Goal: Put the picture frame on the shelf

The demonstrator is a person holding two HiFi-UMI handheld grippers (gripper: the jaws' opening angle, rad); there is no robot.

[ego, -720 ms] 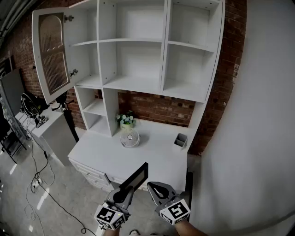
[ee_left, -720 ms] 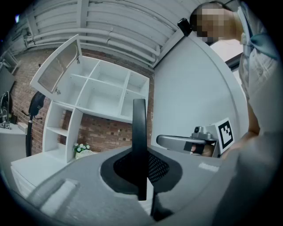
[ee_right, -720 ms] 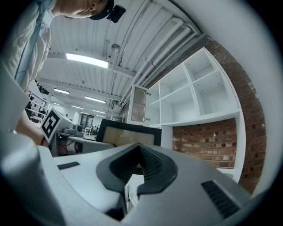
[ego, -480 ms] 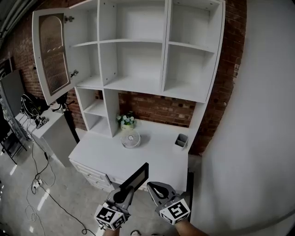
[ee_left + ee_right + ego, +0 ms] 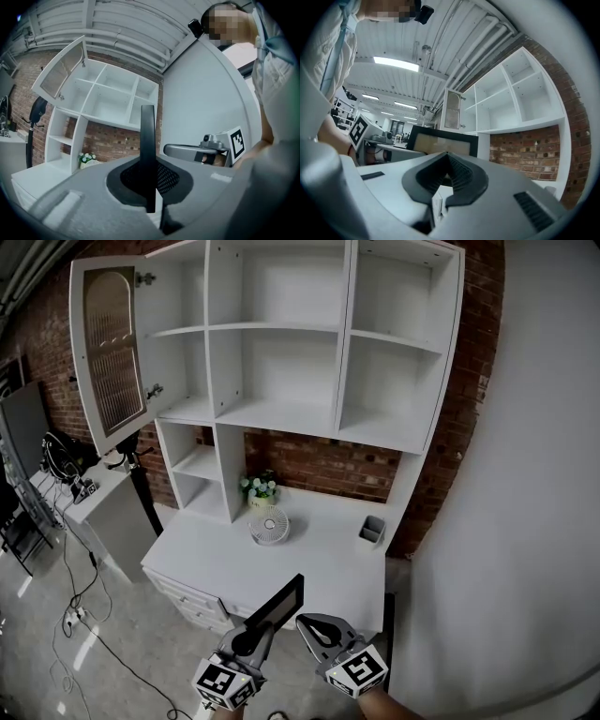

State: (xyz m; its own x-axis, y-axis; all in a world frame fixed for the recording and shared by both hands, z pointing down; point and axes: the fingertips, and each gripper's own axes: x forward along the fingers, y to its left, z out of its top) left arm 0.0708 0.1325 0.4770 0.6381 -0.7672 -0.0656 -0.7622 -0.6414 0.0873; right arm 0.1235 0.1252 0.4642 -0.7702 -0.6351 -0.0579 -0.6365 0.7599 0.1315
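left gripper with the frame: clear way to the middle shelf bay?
Probably yes, though not from here: left gripper, shut on the picture frame, is short of the desk. The middle bay of the shelf is empty and doorless.

Wide open ahead: shelf [image 5: 281, 413] bays all clear, middle and right ones roomy for a straight reach in. Swung out at left, glass door [image 5: 111, 352], hemming that side. Down on the desk [image 5: 206, 563], bare front half; fan [image 5: 269, 526], flower pot [image 5: 260, 489] and pen cup [image 5: 371, 530] lined along the back. Tight on the right against the white wall [image 5: 525, 521].
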